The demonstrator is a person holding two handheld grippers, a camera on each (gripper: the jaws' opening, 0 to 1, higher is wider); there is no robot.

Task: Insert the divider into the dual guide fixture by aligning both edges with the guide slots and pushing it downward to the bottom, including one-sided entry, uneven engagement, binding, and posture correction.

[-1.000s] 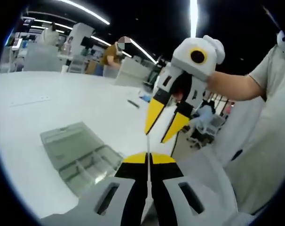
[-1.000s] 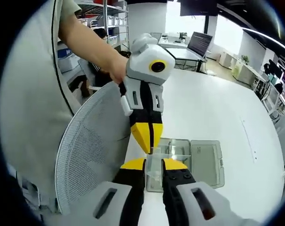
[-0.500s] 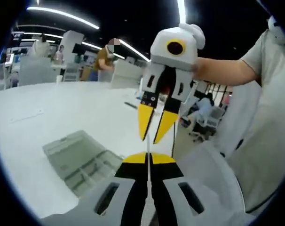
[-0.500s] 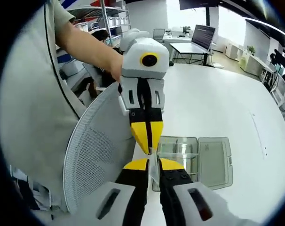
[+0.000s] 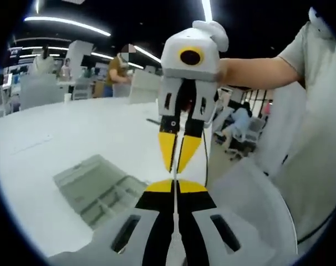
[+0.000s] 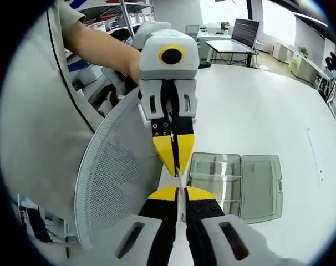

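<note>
Two yellow-tipped grippers meet tip to tip above the white bench's near edge, sharing a thin clear plastic divider (image 5: 174, 208): left gripper (image 5: 174, 186) jaws pinched on it, right gripper (image 6: 181, 192) jaws likewise. Open clear compartment box (image 6: 234, 185) lies just beyond.

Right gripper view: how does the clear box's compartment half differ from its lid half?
The compartment half is split into cells by partition walls, while the lid half is one panel with no partitions. The compartment half lies nearer the mesh chair back. The lid half lies on its far side, further out on the white table. Both are clear plastic and lie open and flat, side by side.
</note>
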